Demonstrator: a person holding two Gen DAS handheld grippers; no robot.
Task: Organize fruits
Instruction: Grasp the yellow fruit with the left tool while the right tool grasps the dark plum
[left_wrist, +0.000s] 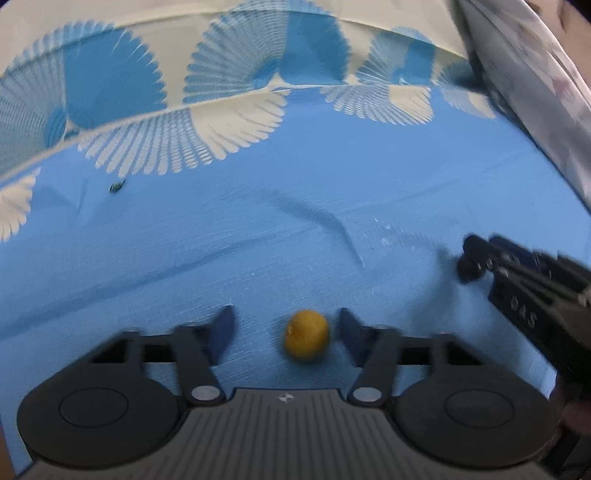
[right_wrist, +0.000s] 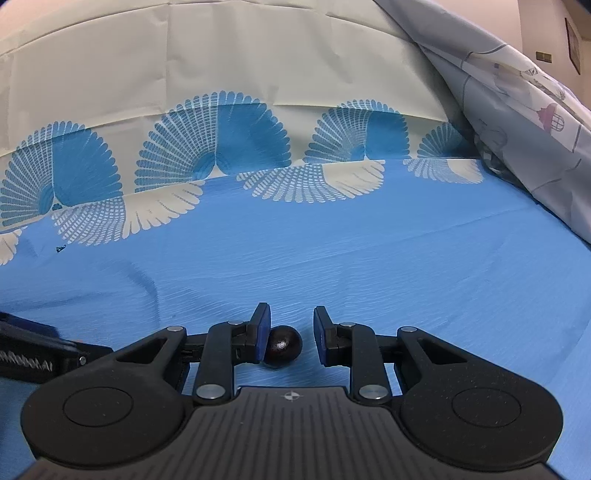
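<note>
Left wrist view, motion-blurred: left gripper (left_wrist: 286, 332) with its tongs wide apart, yellow round fruit (left_wrist: 306, 334) lying on the blue cloth (left_wrist: 258, 229) between the fingers, closer to the finger at 3 o'clock, not touching either as far as the blur allows. Small dark speck (left_wrist: 117, 185) on the cloth at 10 o'clock, well apart from the fruit. Cream band with blue fan pattern (left_wrist: 110, 85) curves across 10 to 1 o'clock. Grey printed fabric (left_wrist: 517, 74) hangs at 1–2 o'clock. Right gripper seen from the side at 3 o'clock, tip dark and blurred; only this view shows it next to the yellow fruit's area, near but apart.

Right wrist view, sharp: body of the left gripper pokes in at 9 o'clock. Right gripper (right_wrist: 291, 334) tongs apart, dark round fruit (right_wrist: 282, 346) on the cloth between them, touching the 9 o'clock pad (right_wrist: 263, 332), clear gap to the other pad. Dark fruit appears only here; yellow fruit only in the left view.

Open blue cloth ahead of both grippers toward 12 o'clock up to the fan band; grey fabric closes off the 2–3 o'clock edge.
</note>
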